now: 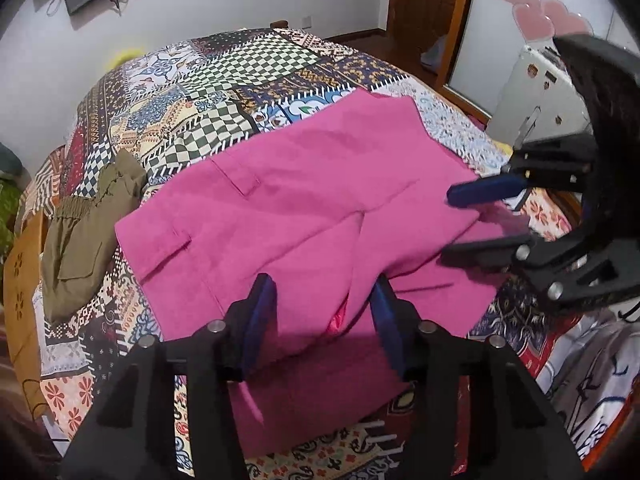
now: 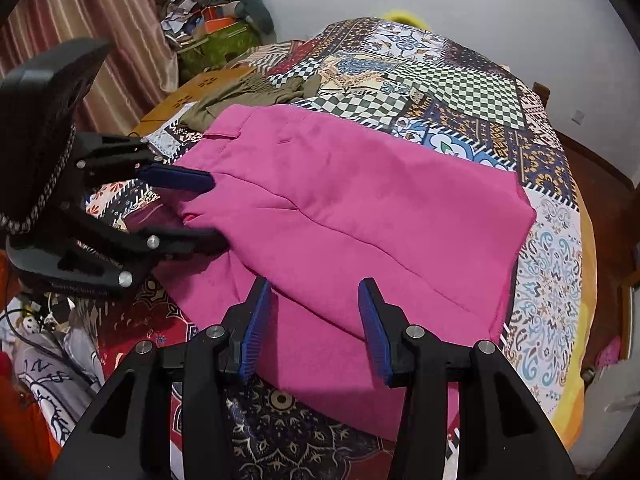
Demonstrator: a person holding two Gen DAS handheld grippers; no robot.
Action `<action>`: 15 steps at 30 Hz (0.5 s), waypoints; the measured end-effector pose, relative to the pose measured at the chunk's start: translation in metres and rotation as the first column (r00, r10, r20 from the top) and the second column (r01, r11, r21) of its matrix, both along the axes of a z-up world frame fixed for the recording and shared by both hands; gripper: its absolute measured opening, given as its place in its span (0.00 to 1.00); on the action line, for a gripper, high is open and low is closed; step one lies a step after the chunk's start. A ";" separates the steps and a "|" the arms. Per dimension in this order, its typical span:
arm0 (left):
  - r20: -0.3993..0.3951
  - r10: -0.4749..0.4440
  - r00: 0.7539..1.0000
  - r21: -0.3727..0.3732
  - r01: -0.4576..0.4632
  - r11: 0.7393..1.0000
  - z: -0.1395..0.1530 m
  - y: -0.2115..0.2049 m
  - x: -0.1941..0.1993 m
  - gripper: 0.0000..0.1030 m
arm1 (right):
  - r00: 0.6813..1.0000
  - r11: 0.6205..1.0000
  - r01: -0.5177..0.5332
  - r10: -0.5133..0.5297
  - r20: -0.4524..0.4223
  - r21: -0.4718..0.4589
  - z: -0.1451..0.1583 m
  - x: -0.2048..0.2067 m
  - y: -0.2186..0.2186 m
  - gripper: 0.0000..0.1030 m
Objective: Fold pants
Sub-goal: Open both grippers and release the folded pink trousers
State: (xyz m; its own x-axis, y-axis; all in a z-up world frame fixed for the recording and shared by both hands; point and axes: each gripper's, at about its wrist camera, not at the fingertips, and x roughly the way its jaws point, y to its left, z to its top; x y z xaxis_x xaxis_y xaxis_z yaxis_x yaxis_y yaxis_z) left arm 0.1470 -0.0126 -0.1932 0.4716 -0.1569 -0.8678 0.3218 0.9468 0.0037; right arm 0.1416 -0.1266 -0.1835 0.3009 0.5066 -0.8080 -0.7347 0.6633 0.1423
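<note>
Plainly, the pink pants (image 1: pixel 304 200), spread on the patchwork bedspread (image 1: pixel 208 92), are judged soft and limp, best pinched at the near folded edge, over which the left gripper (image 1: pixel 324 300) and right gripper (image 2: pixel 316 304) are held spread, nothing pinched.

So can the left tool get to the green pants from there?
Probably yes. The green pants lie uncovered on the bedspread, beside the pink pants. Nothing stands between them and the left tool, which hangs open over the pink ones.
</note>
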 end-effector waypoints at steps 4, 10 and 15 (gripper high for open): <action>0.008 0.011 1.000 -0.038 -0.011 0.999 0.010 0.005 0.006 0.49 | 1.000 1.000 -0.011 0.011 -0.001 -0.009 -0.003 0.005 0.006 0.41; 0.010 0.004 1.000 -0.058 -0.004 0.998 0.017 0.004 0.007 0.49 | 1.000 1.000 -0.015 0.015 0.020 0.011 -0.006 0.010 0.012 0.41; 0.007 -0.021 1.000 -0.072 0.022 0.997 0.016 -0.003 0.001 0.49 | 1.000 0.999 -0.011 0.011 0.017 0.043 -0.004 0.015 0.012 0.19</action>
State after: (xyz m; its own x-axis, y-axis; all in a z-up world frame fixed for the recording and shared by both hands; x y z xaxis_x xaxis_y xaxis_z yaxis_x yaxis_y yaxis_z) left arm 0.1481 -0.0161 -0.1767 0.4726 -0.2294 -0.8509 0.3423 0.9375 -0.0627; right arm 0.1568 -0.1146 -0.1877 0.3085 0.5442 -0.7802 -0.7444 0.6487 0.1581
